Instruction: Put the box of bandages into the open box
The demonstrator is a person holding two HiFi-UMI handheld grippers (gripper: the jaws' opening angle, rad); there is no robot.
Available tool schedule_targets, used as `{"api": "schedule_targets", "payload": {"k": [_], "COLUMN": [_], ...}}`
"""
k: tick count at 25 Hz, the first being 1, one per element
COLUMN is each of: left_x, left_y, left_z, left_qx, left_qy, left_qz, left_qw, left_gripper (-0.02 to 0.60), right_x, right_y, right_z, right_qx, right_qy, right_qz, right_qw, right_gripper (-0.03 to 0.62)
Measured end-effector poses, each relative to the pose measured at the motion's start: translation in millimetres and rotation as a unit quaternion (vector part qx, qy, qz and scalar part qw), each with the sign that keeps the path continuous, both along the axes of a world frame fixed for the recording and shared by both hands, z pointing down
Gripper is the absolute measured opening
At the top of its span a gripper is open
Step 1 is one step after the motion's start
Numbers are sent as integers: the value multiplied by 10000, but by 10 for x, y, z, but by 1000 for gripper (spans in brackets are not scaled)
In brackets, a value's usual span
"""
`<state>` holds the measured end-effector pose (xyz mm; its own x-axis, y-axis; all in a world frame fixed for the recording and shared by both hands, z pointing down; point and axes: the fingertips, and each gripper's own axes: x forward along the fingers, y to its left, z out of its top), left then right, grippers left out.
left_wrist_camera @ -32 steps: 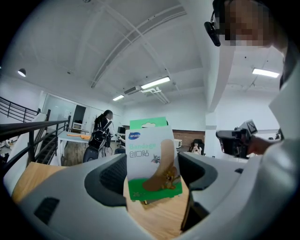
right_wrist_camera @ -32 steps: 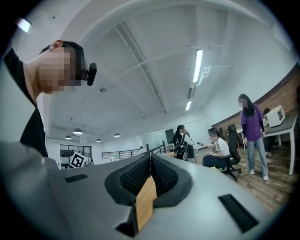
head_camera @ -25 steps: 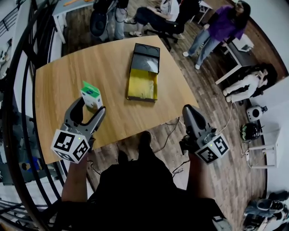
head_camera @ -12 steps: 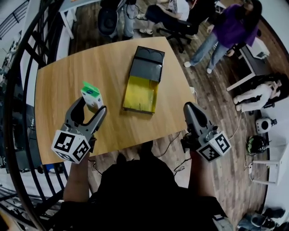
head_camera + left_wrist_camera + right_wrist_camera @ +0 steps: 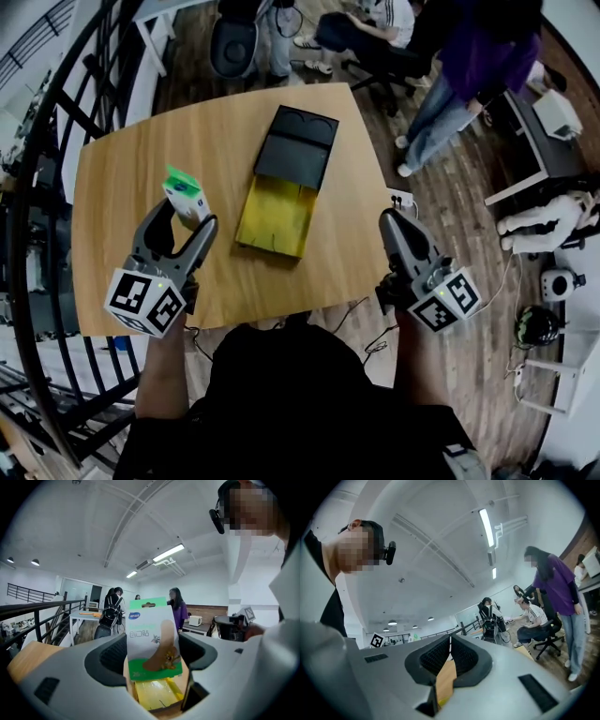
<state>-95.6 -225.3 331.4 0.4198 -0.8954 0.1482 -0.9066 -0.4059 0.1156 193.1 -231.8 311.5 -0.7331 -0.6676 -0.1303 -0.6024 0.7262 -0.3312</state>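
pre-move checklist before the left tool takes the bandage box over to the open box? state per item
1. Bandage box between the jaws of the left tool: ok, both jaws touch its sides.
2. Bandage box upright: ok.
3. Open box with lid folded back, yellow inside bare: ok.
4. Table between the two boxes free of things: ok.
5. Right tool out of the way: ok, shut, empty, at the table's edge.
6. Grip firmness: cannot tell.
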Motion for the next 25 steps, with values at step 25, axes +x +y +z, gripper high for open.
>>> {"api": "schedule_targets", "payload": {"k": [25], "left_x": [165], "left_y": [-568], "left_z": [189], "left_qx": [-502], "left_qy": [-296], "left_qz": [333], "left_qw": [9977], "left_gripper": [348], "right_x": [-309], "right_y": [-502], "right_z": [-69], "right_qx": [-397], "right_qy": [110], "right_qz": [-277], "right_qw": [9988], "right_gripper": [38]}}
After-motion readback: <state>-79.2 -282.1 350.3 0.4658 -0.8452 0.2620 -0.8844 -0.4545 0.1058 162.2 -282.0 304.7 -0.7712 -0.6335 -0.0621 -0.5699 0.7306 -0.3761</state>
